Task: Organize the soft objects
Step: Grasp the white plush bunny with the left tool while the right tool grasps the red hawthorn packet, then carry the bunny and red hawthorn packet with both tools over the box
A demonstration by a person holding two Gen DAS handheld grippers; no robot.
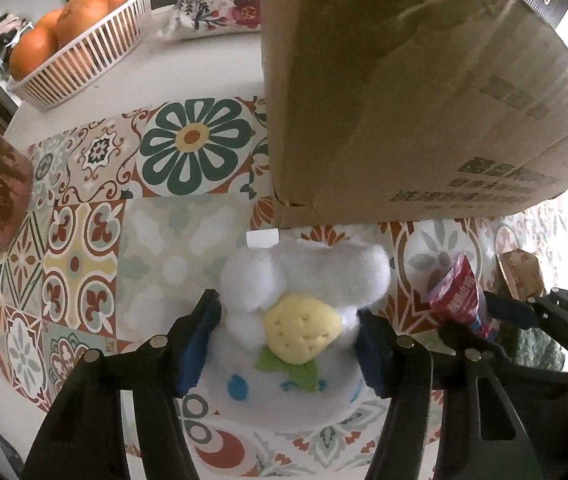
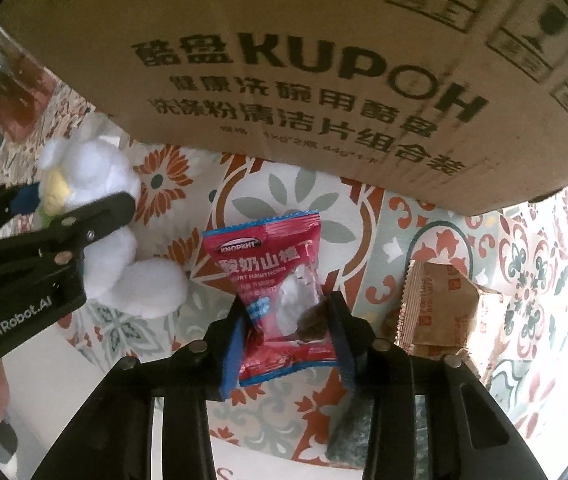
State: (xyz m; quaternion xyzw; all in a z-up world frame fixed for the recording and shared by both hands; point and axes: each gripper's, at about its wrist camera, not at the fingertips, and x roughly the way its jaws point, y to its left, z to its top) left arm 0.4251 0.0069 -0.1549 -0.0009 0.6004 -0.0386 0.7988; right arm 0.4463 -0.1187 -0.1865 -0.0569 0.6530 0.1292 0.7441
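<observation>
Biggest thing in play is the brown corrugated cardboard box with black print [image 2: 304, 80], looming just beyond both tools and filling the top of either view. Under everything runs the counter with its patterned tile-print cover in orange, green and cream [image 1: 84, 248]. Far off to the upper left of the left tool sits a white slatted plastic basket [image 1: 96, 56] loaded with oranges [image 1: 80, 16].

Now the white fluffy plush toy with a yellow strawberry on its front [image 1: 304, 320]: it lies on the counter squarely between the blue pads of the left hand-held gripper [image 1: 284, 344], and those pads press into the fluff on both sides, a grip on the plush. From the right wrist view the same toy [image 2: 100, 200] shows off to the left, with the left tool [image 2: 44, 216] clamped around it.

Next, the red and blue foil snack packet [image 2: 280, 292]: it lies between the blue pads of the right hand-held gripper [image 2: 288, 348], which pinch its lower half from both sides.

Smallest, a crumpled tan paper sachet [image 2: 440, 304], lies on the counter just right of the right tool.
</observation>
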